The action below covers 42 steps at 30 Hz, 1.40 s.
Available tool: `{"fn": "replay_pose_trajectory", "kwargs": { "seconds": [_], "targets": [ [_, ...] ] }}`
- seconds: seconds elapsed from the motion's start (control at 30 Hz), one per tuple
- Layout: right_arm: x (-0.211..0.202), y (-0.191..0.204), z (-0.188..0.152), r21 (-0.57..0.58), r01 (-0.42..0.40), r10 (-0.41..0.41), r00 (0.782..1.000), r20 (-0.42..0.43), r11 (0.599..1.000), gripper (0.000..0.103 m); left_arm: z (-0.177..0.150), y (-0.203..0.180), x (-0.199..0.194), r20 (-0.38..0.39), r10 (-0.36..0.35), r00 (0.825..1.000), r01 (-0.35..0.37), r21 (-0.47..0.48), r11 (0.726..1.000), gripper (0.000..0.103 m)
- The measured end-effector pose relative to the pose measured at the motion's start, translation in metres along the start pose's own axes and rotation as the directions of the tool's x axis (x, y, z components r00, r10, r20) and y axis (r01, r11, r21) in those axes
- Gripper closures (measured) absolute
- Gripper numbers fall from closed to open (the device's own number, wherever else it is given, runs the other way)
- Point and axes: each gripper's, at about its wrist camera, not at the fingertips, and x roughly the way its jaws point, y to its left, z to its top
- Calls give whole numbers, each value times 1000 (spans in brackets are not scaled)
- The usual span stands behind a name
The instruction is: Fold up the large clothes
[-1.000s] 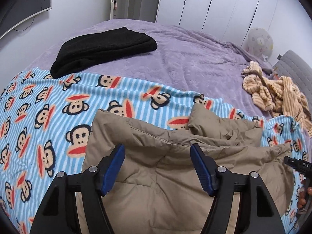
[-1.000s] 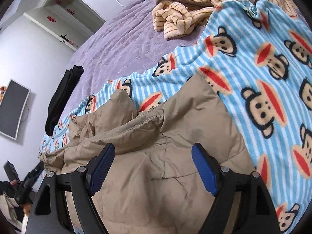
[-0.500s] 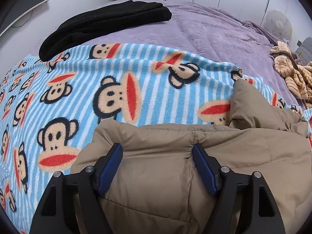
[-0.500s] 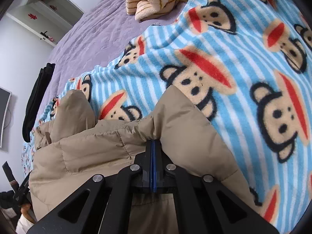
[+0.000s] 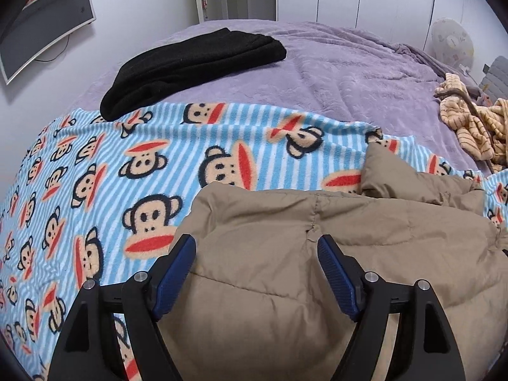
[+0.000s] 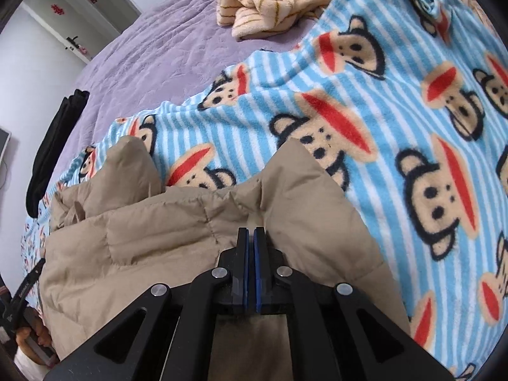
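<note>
Since the earlier frames your right claw [image 6: 250,238] has gone from wide apart to pressed together on the top seam of the tan padded jacket [image 5: 317,270], with a thin pinch of fabric caught between the blue pads. Your left claw [image 5: 257,254] has just been opening further; its 2 pads stand wide, one on each side of the jacket's left shoulder, neither pressing on the cloth.

The jacket lies flat on the monkey-print blanket [image 5: 95,190], blue and white stripes with red-mouthed monkey faces, which covers the near part of the bed. In the left wrist view the jacket's upper edge runs straight across, and a puffed fold rises at its right end. In the right wrist view its right edge slopes down toward you, with bare blanket beside it.

Beyond the blanket's far edge the purple bedspread [image 5: 349,73] lies open. A folded black garment [image 5: 190,63] sits at its left, overlapping the blanket edge. A crumpled cream striped garment [image 5: 470,127] lies at the right.

A dark screen [image 5: 44,28] hangs on the left wall. Red paper characters [image 6: 57,8] mark the white cupboards, too small to read. The other claw's edge [image 6: 28,282] bears white lettering, not legible.
</note>
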Motion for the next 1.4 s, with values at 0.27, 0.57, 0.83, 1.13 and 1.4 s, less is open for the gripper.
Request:
{"fn": "replay_pose_trajectory", "kwargs": {
  "seconds": [0.27, 0.57, 0.83, 1.13, 1.4],
  "targets": [
    [-25, 90, -24, -162, -211, 216, 976, 10, 964, 99, -2, -105, -7, -27, -209, 978, 210, 167, 963, 23],
    [48, 122, -48, -226, -212, 199, 977, -79, 951, 103, -22, -116, 49, -81, -160, 984, 171, 156, 973, 21],
    [31, 90, -34, -118, -220, 213, 975, -64, 968, 103, -6, -63, 38, -48, -106, 993, 111, 106, 988, 21],
    [-11, 16, -29, 71, -149, 149, 989, 3, 986, 100, -16, -23, 21, -84, 31, 996, -20, 128, 992, 21],
    [-66, 3, -82, 129, -220, 222, 975, 1, 967, 74, -57, -22, -29, -178, 14, 984, 0, 80, 997, 21]
  ]
}}
